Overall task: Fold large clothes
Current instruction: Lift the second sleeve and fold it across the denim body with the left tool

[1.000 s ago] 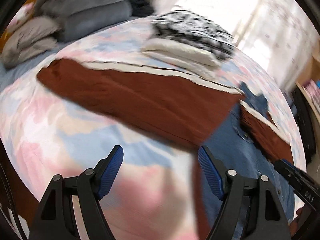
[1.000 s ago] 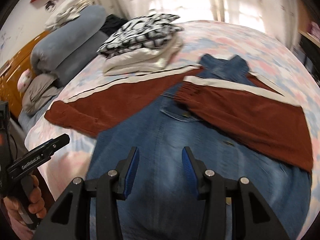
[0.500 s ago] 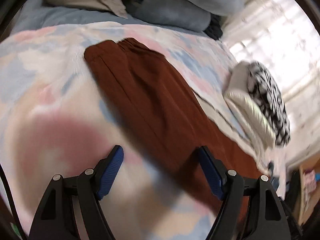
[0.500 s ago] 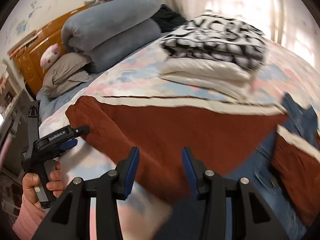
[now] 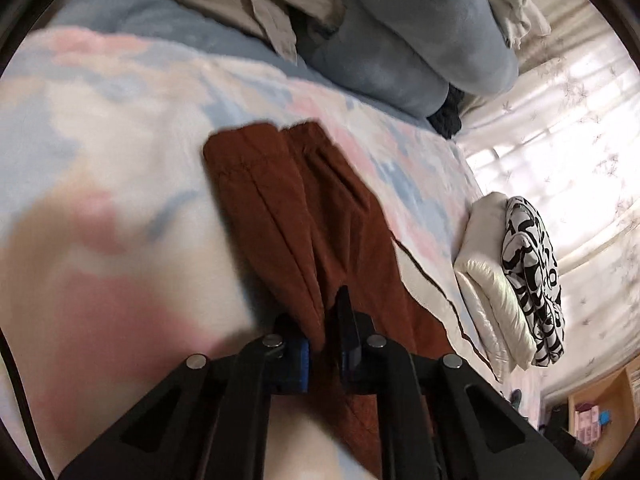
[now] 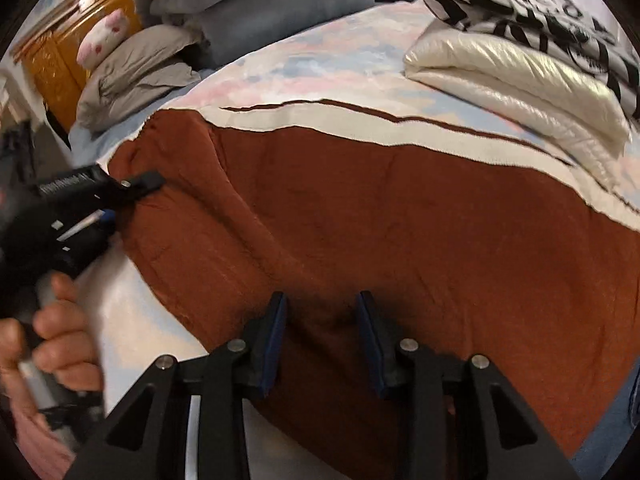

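Where the rust-brown garment [image 5: 304, 216] lies spread across the pastel bedspread [image 5: 104, 168], I have the left gripper [image 5: 324, 344] clamped on a raised fold of its near edge, the blue pads pressed together with the cloth pinched between them. In the right wrist view that same gripper [image 6: 132, 190] shows at the left, in a bare hand [image 6: 60, 344], its tip on the sleeve end of the garment [image 6: 400, 240]. My right gripper [image 6: 322, 336] sits low over the brown cloth near its front hem; its jaws are closing, fabric lies beneath and between them, and a clear gap still separates the pads from the cloth. A cream band with a dark stripe [image 6: 360, 124] runs along the garment's far edge. Beyond it sits a folded stack: a cream padded piece [image 6: 516, 80] with a black-and-white patterned piece [image 6: 532, 8] on top. Grey-blue rolled bedding [image 6: 280, 4] and a grey pillow [image 6: 136, 72] lie at the head of the bed, before an orange wooden headboard [image 6: 60, 60].
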Demonstrator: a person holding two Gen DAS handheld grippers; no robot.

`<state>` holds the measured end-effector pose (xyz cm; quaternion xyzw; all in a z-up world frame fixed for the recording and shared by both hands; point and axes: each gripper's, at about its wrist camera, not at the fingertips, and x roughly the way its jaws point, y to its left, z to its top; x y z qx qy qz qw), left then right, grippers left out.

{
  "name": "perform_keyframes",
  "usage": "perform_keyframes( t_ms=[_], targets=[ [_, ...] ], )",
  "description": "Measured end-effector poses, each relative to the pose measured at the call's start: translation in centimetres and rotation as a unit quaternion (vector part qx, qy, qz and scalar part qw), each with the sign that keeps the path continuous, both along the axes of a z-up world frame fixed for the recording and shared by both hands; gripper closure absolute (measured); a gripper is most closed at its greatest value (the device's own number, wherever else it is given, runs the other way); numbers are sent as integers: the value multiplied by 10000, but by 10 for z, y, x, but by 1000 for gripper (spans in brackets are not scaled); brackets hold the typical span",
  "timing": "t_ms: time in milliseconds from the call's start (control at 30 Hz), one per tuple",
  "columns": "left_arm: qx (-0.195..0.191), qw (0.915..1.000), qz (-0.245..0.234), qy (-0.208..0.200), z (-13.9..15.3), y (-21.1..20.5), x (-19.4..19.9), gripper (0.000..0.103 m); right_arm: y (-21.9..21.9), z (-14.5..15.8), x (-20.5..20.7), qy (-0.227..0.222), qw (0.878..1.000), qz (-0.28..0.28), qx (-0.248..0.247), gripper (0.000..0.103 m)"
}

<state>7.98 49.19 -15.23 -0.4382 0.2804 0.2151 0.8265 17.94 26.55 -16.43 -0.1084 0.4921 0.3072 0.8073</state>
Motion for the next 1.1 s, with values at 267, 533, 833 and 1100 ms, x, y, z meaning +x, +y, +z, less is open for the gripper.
perform_keyframes(
  t_ms=[267, 533, 833, 1100],
  targets=[
    [1459, 9892, -81, 95, 71, -40, -15, 98, -14, 10, 5, 491, 9981, -58, 369, 66],
    [2236, 9717, -754, -124, 152, -112, -2, 97, -106, 62, -16, 487, 9901, -614, 1165, 66],
    [2465, 9297, -2661, -646, 199, -319, 52, 97, -298, 92, -38, 114, 9600, -2342, 1530, 66],
    [2685, 8392, -4718, 337, 99, -517, 70, 66, -447, 87, -62, -153, 9136, -3770, 1517, 66]
  ],
)
